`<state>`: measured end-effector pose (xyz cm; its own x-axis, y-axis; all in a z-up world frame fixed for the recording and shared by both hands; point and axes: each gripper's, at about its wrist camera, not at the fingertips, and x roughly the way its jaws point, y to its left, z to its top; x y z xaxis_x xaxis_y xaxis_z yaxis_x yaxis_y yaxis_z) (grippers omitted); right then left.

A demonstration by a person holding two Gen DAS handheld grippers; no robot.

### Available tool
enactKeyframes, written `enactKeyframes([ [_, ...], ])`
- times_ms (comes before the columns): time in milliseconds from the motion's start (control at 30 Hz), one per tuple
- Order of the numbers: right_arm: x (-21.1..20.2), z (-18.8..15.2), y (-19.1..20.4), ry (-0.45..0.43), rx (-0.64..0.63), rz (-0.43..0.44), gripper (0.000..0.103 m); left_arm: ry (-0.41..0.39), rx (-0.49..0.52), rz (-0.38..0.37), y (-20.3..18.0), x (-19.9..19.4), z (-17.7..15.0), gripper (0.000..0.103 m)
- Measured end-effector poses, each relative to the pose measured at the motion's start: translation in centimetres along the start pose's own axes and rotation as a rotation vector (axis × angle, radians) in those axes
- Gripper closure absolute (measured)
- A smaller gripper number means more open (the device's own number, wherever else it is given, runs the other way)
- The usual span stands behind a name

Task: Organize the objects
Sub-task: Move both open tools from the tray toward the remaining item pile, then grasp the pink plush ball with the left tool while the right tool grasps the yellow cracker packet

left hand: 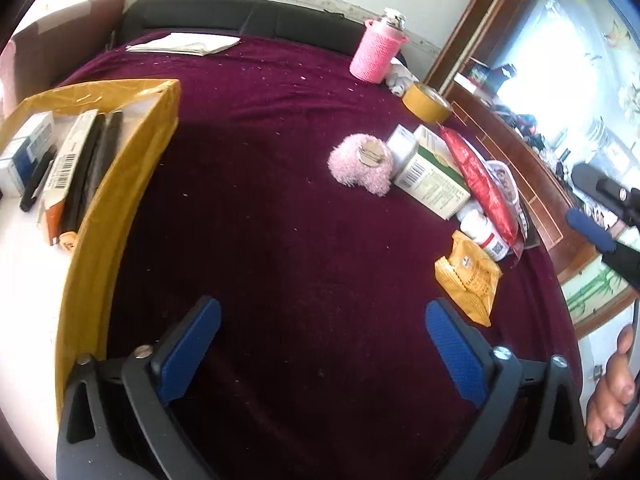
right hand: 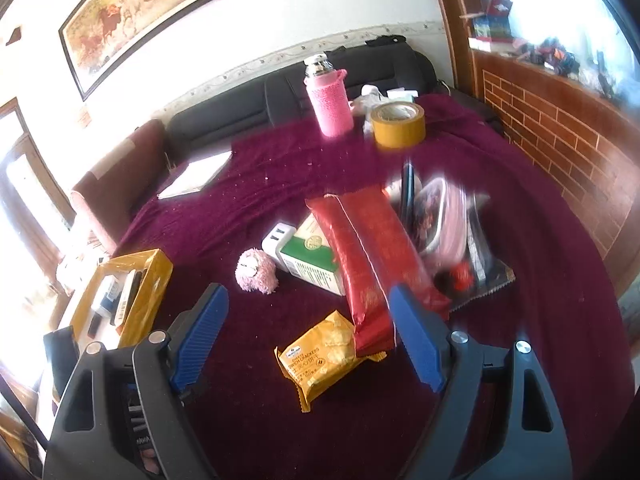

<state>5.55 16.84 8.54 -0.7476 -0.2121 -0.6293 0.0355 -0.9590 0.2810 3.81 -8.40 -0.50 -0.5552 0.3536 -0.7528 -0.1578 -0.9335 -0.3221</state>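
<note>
My left gripper (left hand: 324, 346) is open over bare maroon cloth (left hand: 280, 220), with nothing between its blue pads. To its left stands a yellow box (left hand: 120, 184) holding several small packs and pens. My right gripper (right hand: 308, 336) is also open. A yellow cracker packet (right hand: 320, 356) lies on the cloth between its fingers, and the pads are not touching it. Beyond the packet are a long red packet (right hand: 368, 264), a green and white carton (right hand: 316, 264), a white charger (right hand: 278, 240) and a pink fluffy toy (right hand: 256, 270). The cracker packet (left hand: 468, 276) and toy (left hand: 360, 164) show in the left wrist view too.
A pink sleeved bottle (right hand: 330, 100) and a roll of tan tape (right hand: 398, 124) stand at the far edge. A blurred bowl (right hand: 440, 216) sits right of the red packet, and a small white bottle (left hand: 484, 236) lies by the carton. White papers (left hand: 184, 44) lie far left. A hand (left hand: 612, 392) is at the right.
</note>
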Motion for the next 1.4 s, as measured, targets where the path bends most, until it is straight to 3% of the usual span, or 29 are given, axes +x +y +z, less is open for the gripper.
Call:
enactKeyframes([
  [267, 1.1, 1.2, 3.7, -0.028, -0.137, 0.022, 0.020, -0.006, -0.017, -0.022, 0.5, 0.0, 0.0, 0.002],
  [500, 2.6, 1.5, 3.5, -0.033, -0.093, 0.064, 0.020, -0.005, -0.014, -0.017, 0.4, 0.0, 0.0, 0.002],
  [933, 5.0, 2.8, 3.3, 0.037, -0.045, 0.075, 0.020, 0.006, 0.013, 0.022, -0.2, 0.3, -0.1, 0.002],
  [1233, 4.1, 2.7, 3.2, 0.027, -0.027, 0.054, 0.020, 0.004, 0.008, 0.015, -0.1, 0.3, -0.2, 0.002],
  [1400, 3.1, 3.8, 3.4, 0.019, -0.081, 0.031, 0.020, 0.001, 0.002, 0.008, -0.1, 0.3, -0.2, 0.002],
])
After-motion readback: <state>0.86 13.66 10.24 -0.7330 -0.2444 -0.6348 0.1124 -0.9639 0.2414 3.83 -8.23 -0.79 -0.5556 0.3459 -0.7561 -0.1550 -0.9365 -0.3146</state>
